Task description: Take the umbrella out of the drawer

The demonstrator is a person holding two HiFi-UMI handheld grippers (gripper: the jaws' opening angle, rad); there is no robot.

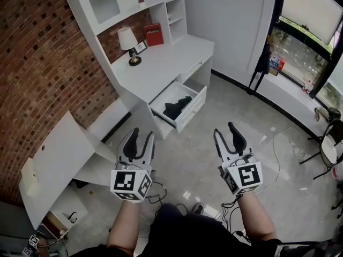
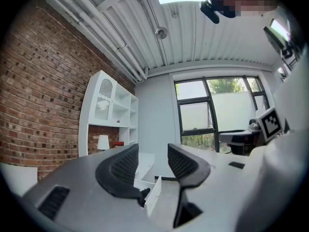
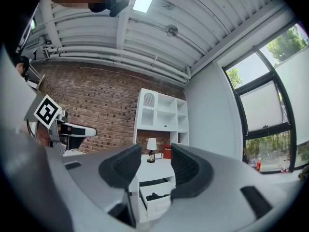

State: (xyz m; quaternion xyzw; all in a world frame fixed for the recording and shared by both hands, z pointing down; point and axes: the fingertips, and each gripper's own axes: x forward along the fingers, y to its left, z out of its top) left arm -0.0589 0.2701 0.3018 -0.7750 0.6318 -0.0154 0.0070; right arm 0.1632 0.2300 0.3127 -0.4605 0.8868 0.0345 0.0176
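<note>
The umbrella (image 1: 177, 107) lies folded and black in the open drawer (image 1: 194, 105), dead ahead at twelve o'clock, well apart from both tools. It looks like a compact one: probably light, with soft, loose fabric over a stiff core, so a pinch on cloth alone could slide off. Best bet is to clamp across the thick middle of the bundle (or the handle, if it turns up). Which end carries the handle? Can't tell from here, it's one dark lump.

The drawer sticks out from the white desk (image 1: 161, 63), with the table lamp (image 1: 127, 40) off at ten o'clock from it. The left gripper (image 1: 142, 134) sits at seven o'clock of the drawer, jaws spread, nothing between them. The right gripper (image 1: 225, 130) sits at four o'clock, likewise spread and empty. In the left gripper view, one jaw covers most of the drawer's inside.
</note>
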